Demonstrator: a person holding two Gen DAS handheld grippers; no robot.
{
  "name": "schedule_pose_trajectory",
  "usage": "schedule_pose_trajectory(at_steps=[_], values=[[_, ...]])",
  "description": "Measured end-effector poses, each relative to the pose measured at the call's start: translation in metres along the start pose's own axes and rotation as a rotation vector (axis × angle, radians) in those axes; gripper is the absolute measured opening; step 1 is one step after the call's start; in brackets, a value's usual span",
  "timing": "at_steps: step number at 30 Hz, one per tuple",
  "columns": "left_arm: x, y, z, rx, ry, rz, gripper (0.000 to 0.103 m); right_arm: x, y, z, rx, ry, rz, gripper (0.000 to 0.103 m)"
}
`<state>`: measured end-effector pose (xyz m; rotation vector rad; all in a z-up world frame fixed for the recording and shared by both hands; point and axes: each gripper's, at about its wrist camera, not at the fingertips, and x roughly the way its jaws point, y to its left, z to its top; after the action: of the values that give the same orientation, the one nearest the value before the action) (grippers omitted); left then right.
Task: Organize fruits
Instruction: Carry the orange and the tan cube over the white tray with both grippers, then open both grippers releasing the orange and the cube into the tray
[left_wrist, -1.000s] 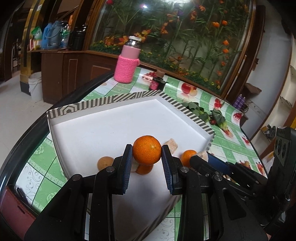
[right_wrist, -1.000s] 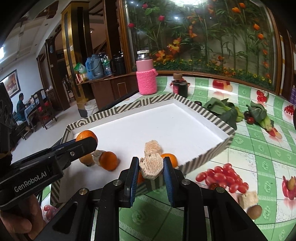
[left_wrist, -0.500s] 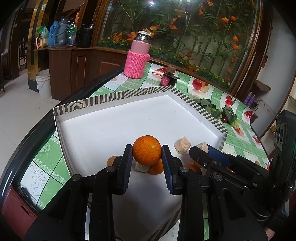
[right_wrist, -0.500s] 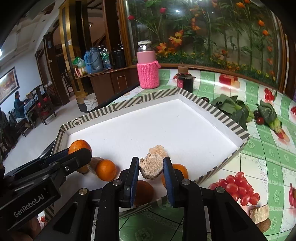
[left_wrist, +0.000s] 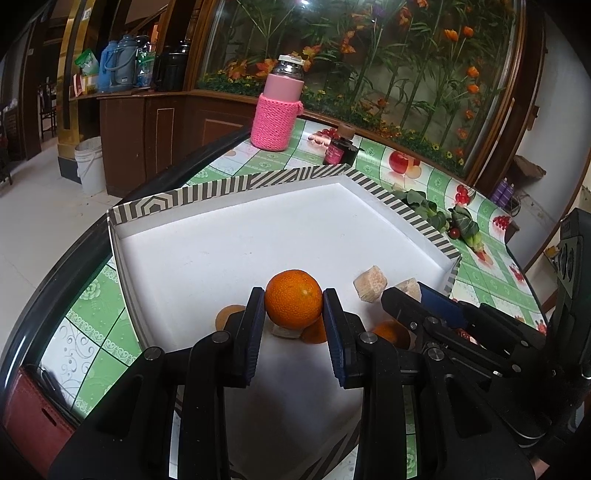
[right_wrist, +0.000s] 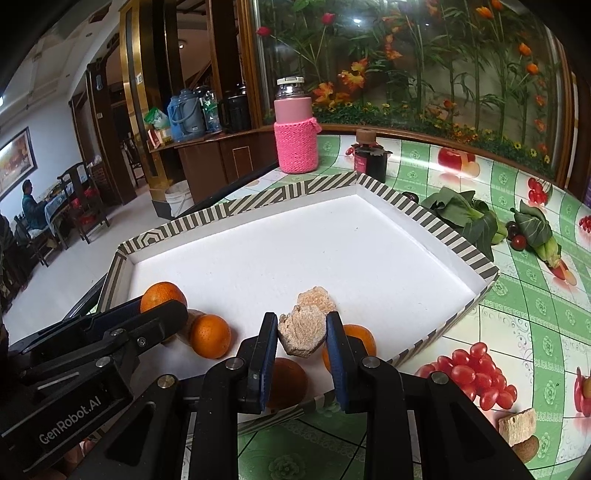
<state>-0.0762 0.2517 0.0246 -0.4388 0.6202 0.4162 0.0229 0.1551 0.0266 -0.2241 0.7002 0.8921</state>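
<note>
My left gripper (left_wrist: 294, 312) is shut on an orange (left_wrist: 293, 298) and holds it above the near end of a white tray with a striped rim (left_wrist: 240, 184). My right gripper (right_wrist: 301, 332) is shut on a tan rough chunk (right_wrist: 302, 334) over the tray's near edge (right_wrist: 461, 240). Loose oranges (right_wrist: 209, 336) lie in the tray's near end, and another tan chunk (right_wrist: 316, 297) lies just beyond my right gripper. The left gripper shows at the left of the right wrist view (right_wrist: 110, 332), and the right gripper at the right of the left wrist view (left_wrist: 424, 310).
A pink knit-sleeved bottle (right_wrist: 296, 142) and a small dark jar (right_wrist: 369, 158) stand behind the tray. Leafy vegetables and small tomatoes (right_wrist: 480, 221) lie to its right. A tan chunk and a brown fruit (right_wrist: 519, 432) sit on the tablecloth at the right. The table's dark edge (left_wrist: 74, 266) runs along the left.
Both grippers have moved forward over the tray with their loads still held. The right gripper has passed from outside the near rim to above it.
</note>
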Motion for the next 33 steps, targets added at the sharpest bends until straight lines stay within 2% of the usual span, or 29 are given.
schedule_pose_trajectory(at_steps=[11,13,17,19,24,29,33], values=[[0.0,0.002,0.0,-0.018,0.009,0.012,0.031,0.001,0.006,0.0,-0.021,0.005,-0.012,0.026],[0.0,0.0,-0.001,-0.013,0.006,0.016,0.038,0.001,0.007,0.0,-0.029,0.007,-0.012,0.026],[-0.004,0.001,-0.001,-0.015,-0.015,0.016,0.04,0.001,0.009,0.0,-0.034,0.006,-0.013,0.027],[-0.005,0.002,-0.001,-0.023,-0.018,0.021,0.045,0.0,0.008,0.0,-0.027,0.001,-0.013,0.03],[-0.006,0.006,-0.001,-0.035,-0.027,0.024,0.046,-0.002,0.005,0.0,-0.013,-0.01,-0.018,0.031],[-0.012,0.002,-0.001,-0.023,-0.064,0.0,0.046,-0.024,-0.003,-0.005,0.034,-0.098,-0.077,0.031],[-0.02,-0.006,0.0,0.009,-0.1,-0.038,0.046,-0.044,-0.026,-0.018,0.096,-0.127,-0.114,0.031]])
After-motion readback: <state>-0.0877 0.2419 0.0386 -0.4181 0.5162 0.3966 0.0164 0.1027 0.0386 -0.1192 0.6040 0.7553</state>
